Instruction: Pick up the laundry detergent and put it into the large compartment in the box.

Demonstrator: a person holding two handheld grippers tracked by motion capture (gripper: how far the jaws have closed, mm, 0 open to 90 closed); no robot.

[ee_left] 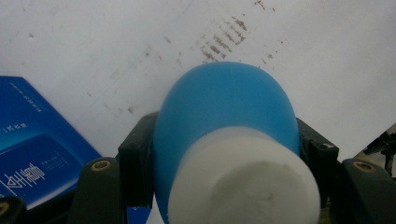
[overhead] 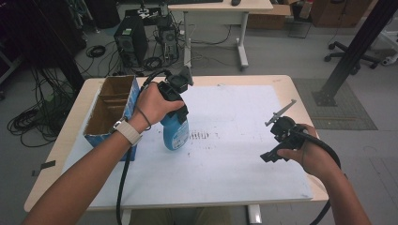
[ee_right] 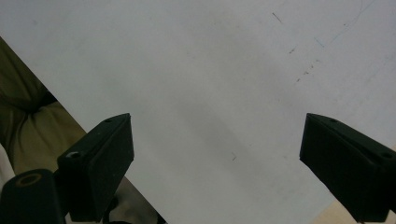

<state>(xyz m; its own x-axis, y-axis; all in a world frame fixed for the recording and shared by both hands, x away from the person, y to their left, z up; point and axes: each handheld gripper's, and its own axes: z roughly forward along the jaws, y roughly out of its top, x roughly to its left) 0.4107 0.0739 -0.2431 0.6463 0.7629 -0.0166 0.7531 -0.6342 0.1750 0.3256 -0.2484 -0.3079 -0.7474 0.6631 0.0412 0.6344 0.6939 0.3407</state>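
High view, left gripper [overhead: 174, 112] clamping blue bottle [overhead: 176, 133], pointing down

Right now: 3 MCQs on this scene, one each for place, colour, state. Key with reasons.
1. The cardboard box stands where on the table?
A. person's left
B. person's right
C. centre

2. The bottle body is which colour?
A. red
B. blue
C. green

3. The right gripper jaws are:
A. shut on the bottle
B. shut on nothing
C. open

Key: 1 A, the box sits by the left edge in the high view. 2 B, blue with a white cap, clamped in the left gripper. 3 C, jaws wide apart over the bare white mat.
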